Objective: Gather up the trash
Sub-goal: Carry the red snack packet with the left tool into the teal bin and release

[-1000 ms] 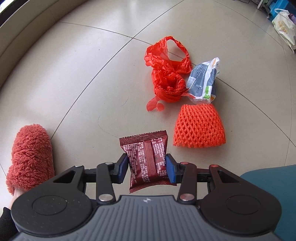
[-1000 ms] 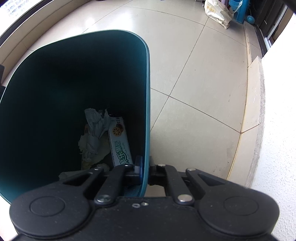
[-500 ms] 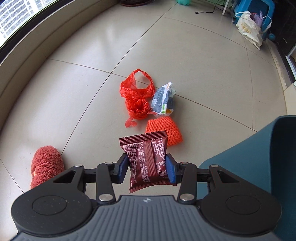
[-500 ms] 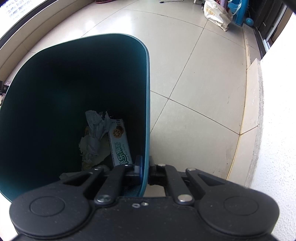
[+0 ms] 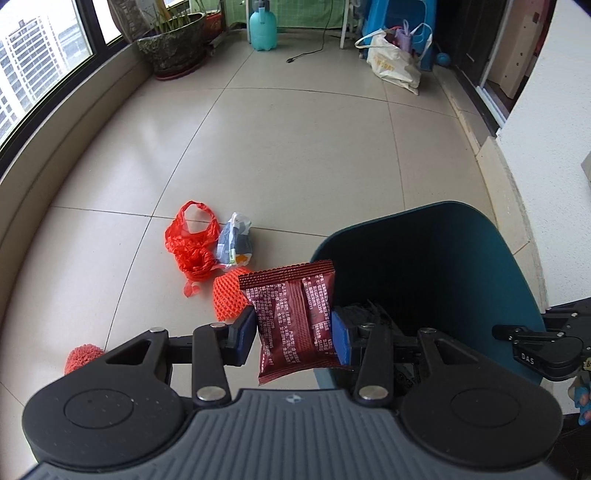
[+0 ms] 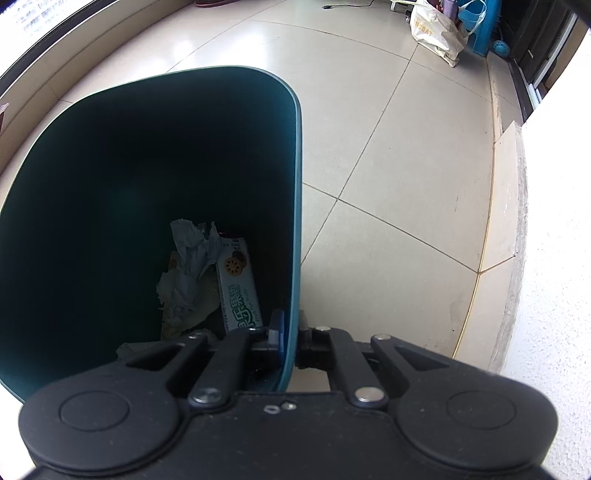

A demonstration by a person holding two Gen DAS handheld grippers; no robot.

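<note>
Foil, dark red and glossy, is what the left gripper [image 5: 293, 334] has pinched between its blue pads: a flat rectangular wrapper [image 5: 293, 317] with crimped, saw-toothed ends and small white print that is too fine to read. It hangs upright in the jaws, its lower edge cut off behind the gripper's ribbed grey body, and its right side overlaps the near rim of the bin [image 5: 443, 266].

That bin is smooth teal plastic, a rounded rectangle with a dark interior. The right gripper [image 6: 291, 332] is clamped tight on its thin wall, one pad inside and one outside. From there the bottom shows crumpled white paper [image 6: 188, 266], soft and creased, and a long pale box [image 6: 238, 288] with green lettering and a biscuit picture; the lower end of the heap is hidden behind the gripper's black linkage.

On the glossy beige floor tiles [image 5: 295, 147], left of the bin, lies a small cluster: a thin red bag [image 5: 190, 243], scrunched and knotted with loop handles; a puffy pouch [image 5: 234, 242] in white and grey-blue touching it; and an orange foam net [image 5: 227, 297] of open mesh, partly covered by the wrapper. A fuzzy red slipper [image 5: 83, 356] peeps out beside the left gripper, mostly hidden.

Far off stand a mossy stone planter [image 5: 173, 46], a turquoise sprayer [image 5: 262, 24] and a cream shopping bag [image 5: 395, 62]; details there are blurred.
</note>
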